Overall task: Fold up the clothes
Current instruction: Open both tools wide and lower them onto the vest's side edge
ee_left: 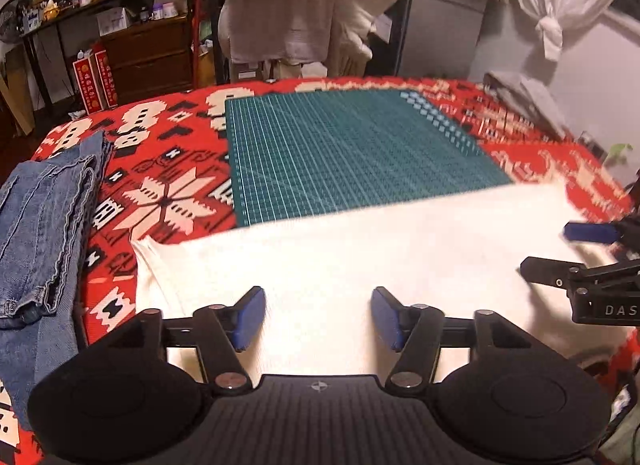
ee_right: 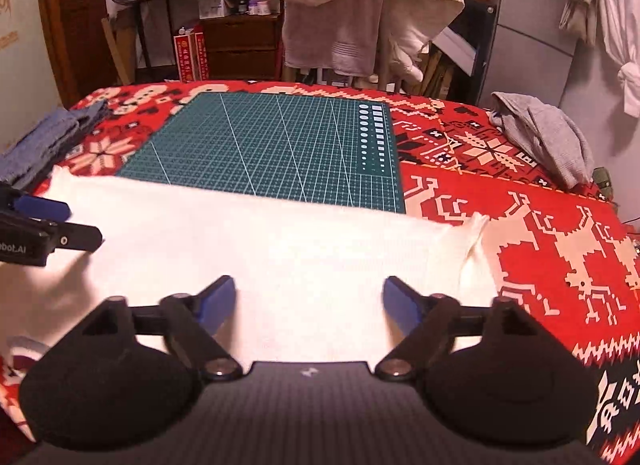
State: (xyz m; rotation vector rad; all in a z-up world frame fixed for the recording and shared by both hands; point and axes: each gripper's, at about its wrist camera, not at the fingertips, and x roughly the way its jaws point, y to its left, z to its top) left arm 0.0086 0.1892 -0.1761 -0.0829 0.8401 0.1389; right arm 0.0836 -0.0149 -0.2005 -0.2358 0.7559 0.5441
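A white garment lies flat across the near part of the table, over the front edge of the green cutting mat. My left gripper hovers open above its left half, nothing between the blue pads. My right gripper stands open over the right half of the white garment, also empty. Each gripper shows in the other's view: the right gripper at the right edge, the left gripper at the left edge. A sleeve or corner of the white garment sticks out at the right.
Folded blue jeans lie at the table's left edge. A grey garment sits crumpled at the far right corner. The red patterned cloth covers the table. Behind it stand a chair draped with pale towels, shelves and a grey cabinet.
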